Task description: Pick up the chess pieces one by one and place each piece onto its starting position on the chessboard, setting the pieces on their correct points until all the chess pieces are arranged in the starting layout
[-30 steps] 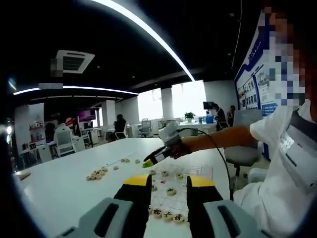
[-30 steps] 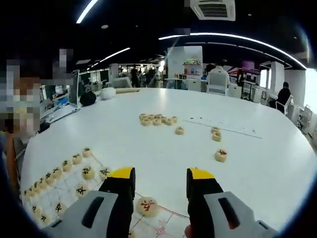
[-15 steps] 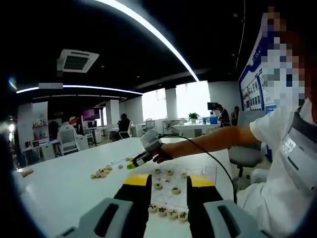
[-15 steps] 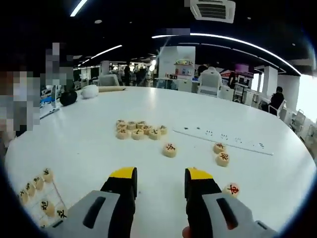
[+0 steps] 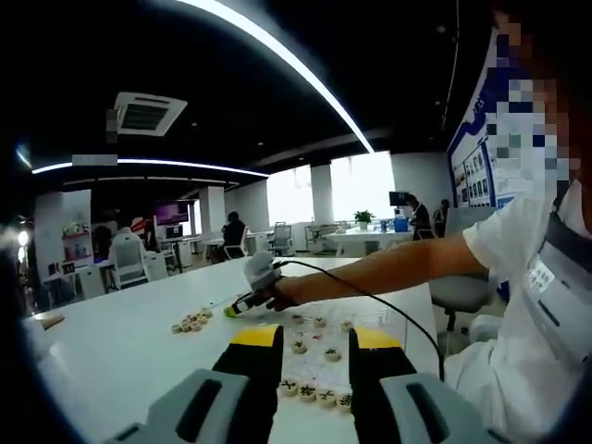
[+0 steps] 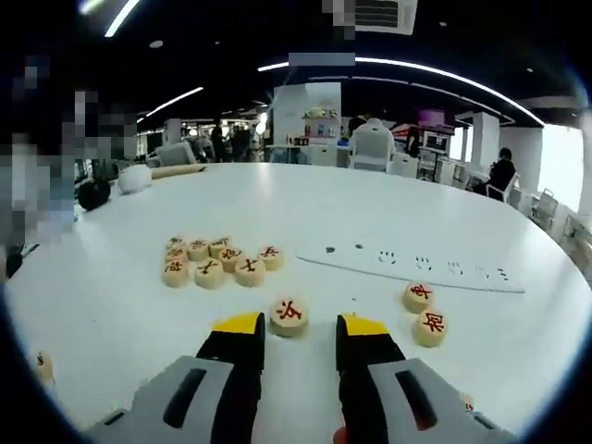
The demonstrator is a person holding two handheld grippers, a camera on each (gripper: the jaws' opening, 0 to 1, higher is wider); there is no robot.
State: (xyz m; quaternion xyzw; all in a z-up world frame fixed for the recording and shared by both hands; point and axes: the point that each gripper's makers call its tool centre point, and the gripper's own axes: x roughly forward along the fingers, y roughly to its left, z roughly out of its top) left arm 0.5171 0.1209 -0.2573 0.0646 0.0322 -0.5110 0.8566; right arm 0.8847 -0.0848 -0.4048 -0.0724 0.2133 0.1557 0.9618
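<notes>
White surface (image 6: 388,222); clear ruler (image 6: 412,268) lying flat toward its far side; white office chair (image 6: 372,146) beyond far edge; ceiling air vent (image 5: 146,113).

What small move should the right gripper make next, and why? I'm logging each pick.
Probably ease forward and down, then close. The right gripper is open, and a single round piece with a red mark lies on the white table just beyond its jaws, apart from the others.

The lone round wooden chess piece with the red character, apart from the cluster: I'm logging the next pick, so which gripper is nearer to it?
Right. The right gripper frames the lone round wooden chess piece; the left gripper hangs back over the chessboard.
</notes>
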